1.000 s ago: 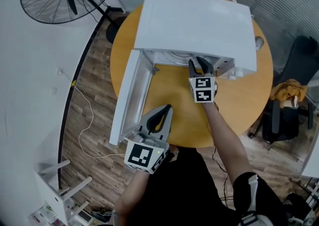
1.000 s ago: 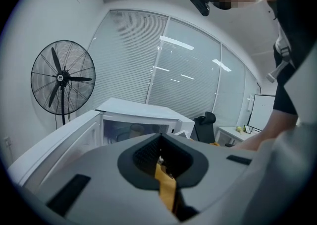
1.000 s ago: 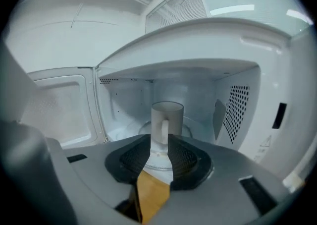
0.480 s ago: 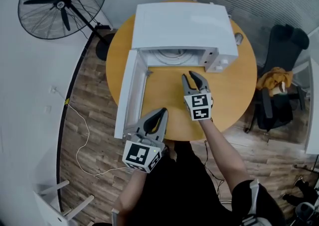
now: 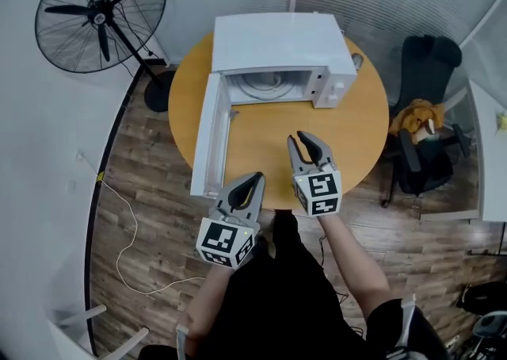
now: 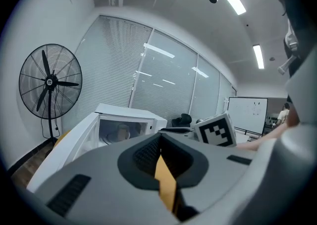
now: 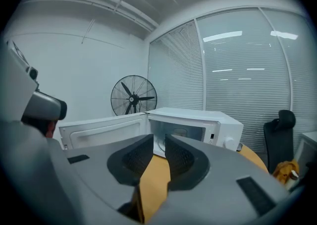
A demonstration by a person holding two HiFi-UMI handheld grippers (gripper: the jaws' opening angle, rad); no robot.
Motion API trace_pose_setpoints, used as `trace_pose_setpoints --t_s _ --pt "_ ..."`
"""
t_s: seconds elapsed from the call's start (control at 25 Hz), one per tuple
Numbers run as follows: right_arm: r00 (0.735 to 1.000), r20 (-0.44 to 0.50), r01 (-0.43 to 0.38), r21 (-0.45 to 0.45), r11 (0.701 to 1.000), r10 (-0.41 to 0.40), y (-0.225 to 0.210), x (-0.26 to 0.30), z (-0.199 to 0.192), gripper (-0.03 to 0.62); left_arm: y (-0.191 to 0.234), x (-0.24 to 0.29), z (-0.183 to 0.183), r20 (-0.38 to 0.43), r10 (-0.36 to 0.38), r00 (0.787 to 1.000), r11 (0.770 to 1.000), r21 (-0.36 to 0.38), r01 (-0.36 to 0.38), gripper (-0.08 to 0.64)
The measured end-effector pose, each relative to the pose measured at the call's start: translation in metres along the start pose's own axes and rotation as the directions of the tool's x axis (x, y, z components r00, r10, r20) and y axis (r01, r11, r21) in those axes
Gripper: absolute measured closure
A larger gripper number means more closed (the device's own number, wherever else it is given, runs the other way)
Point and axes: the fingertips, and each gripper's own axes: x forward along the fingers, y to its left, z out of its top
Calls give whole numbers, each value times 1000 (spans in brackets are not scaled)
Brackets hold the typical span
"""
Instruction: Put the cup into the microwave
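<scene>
The right gripper point(image 5: 301, 141) is pulling back nearward from the microwave point(image 5: 277, 41), its empty jaws narrowing; the left gripper point(image 5: 254, 180) is holding its jaws together, empty; the cup point(image 6: 121, 132) is sitting inside, so only the open door point(image 5: 207, 136) is likely remaining.

Cup point(image 6: 122, 132) in open wht microwave point(image 5: 277, 41)

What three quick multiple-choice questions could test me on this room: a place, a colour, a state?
1. The fan stands: A on the table; B on the floor beside the table; C on the microwave.
2. The table is: A green; B yellow-orange; C black.
3. The microwave door is: A shut; B missing; C swung open.
B: it stands on the wood floor. B: the bare top is yellow-orange. C: the door hangs left and the cavity shows.
</scene>
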Motion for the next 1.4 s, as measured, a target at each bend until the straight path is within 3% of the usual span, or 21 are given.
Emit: trace_pose_setpoints --t_s 0.52,1.4 --pt "999 37 3 52 999 -5 65 -125 6 563 -30 -50 -15 13 -94 995 996 12 94 565" --pt "995 102 -29 97 995 19 86 -194 17 583 -56 -70 -9 33 -122 992 992 20 122 565"
